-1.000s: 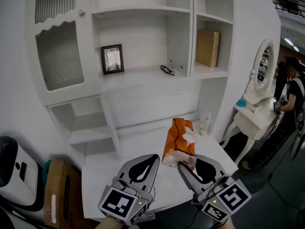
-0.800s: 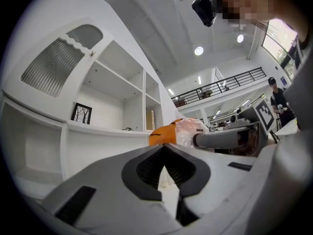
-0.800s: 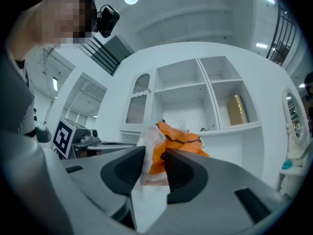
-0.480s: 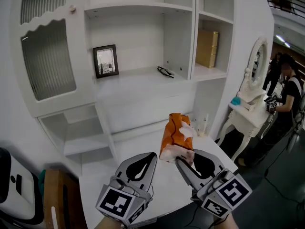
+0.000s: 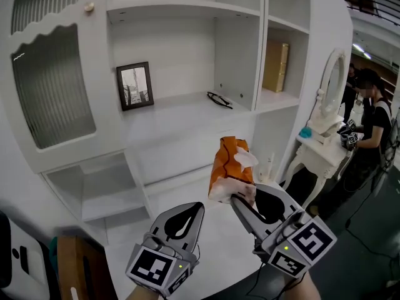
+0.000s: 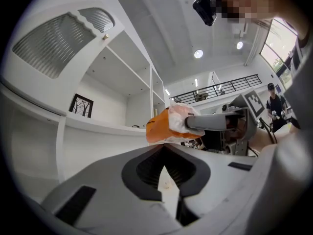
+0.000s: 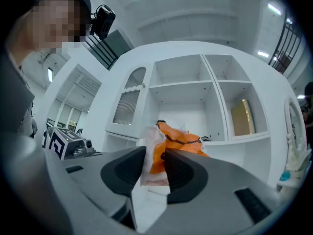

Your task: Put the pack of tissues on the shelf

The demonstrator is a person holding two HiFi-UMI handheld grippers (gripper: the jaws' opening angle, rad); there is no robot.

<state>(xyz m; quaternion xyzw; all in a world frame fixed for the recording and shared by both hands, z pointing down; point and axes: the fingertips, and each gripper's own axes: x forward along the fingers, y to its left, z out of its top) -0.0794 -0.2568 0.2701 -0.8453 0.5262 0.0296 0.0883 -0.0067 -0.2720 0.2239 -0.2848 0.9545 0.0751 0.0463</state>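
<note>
In the head view, the right gripper [image 5: 242, 200] reaches up from the lower right, tilted inward. Its jaws are clamped on the lower end of the orange pack of tissues [image 5: 230, 167]. The pack is held upright in the air above the white table [image 5: 215, 249], short of the shelf [image 5: 181, 106]. The left gripper [image 5: 195, 208] sits lower, just beside it, pointing forward.

In the left gripper view, its jaws meet with nothing between them.

In the right gripper view, both pads press the pack's pale end.
</note>
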